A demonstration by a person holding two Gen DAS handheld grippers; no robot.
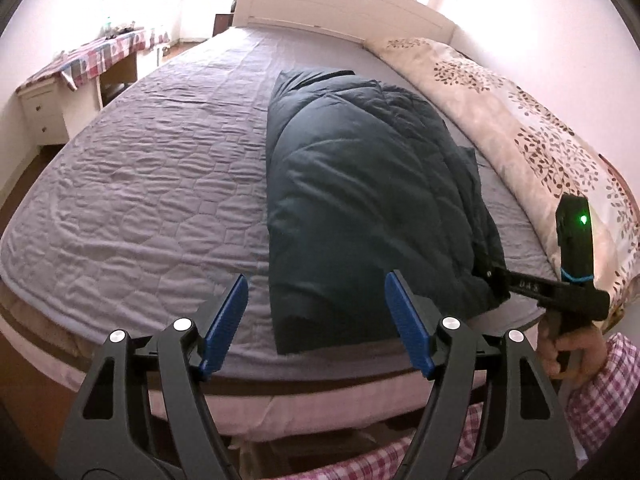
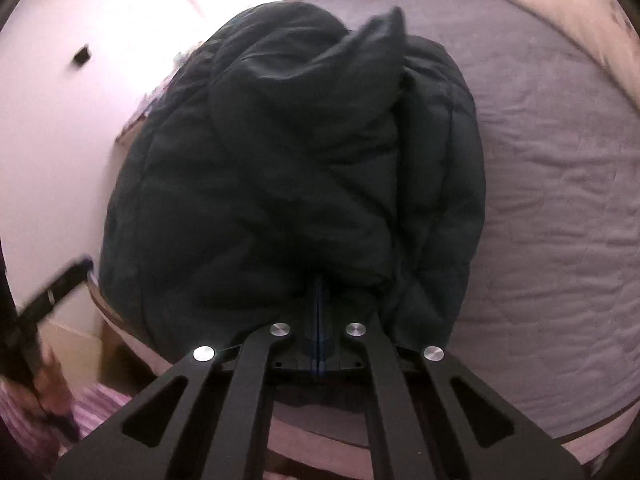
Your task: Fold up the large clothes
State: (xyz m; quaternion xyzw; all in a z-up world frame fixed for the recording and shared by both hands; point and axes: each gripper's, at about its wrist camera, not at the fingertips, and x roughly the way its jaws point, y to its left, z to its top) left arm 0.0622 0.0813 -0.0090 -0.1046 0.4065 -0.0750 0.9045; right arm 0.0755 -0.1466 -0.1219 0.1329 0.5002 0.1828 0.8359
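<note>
A dark teal puffer jacket (image 1: 360, 184) lies folded lengthwise on the grey quilted bed (image 1: 160, 168), its hem at the near edge. My left gripper (image 1: 316, 320) is open and empty, just above the hem at the bed's near edge. My right gripper (image 1: 494, 276) comes in from the right and is shut on the jacket's near right edge. In the right wrist view the jacket (image 2: 288, 160) bulges up in front of the shut right gripper (image 2: 319, 288), whose blue pads pinch a fold of it.
A floral duvet (image 1: 520, 120) lies along the bed's right side. A white headboard (image 1: 340, 4) is at the far end. A desk with a checked cloth (image 1: 92, 60) stands left of the bed. My hand in a checked sleeve (image 1: 592, 380) holds the right gripper.
</note>
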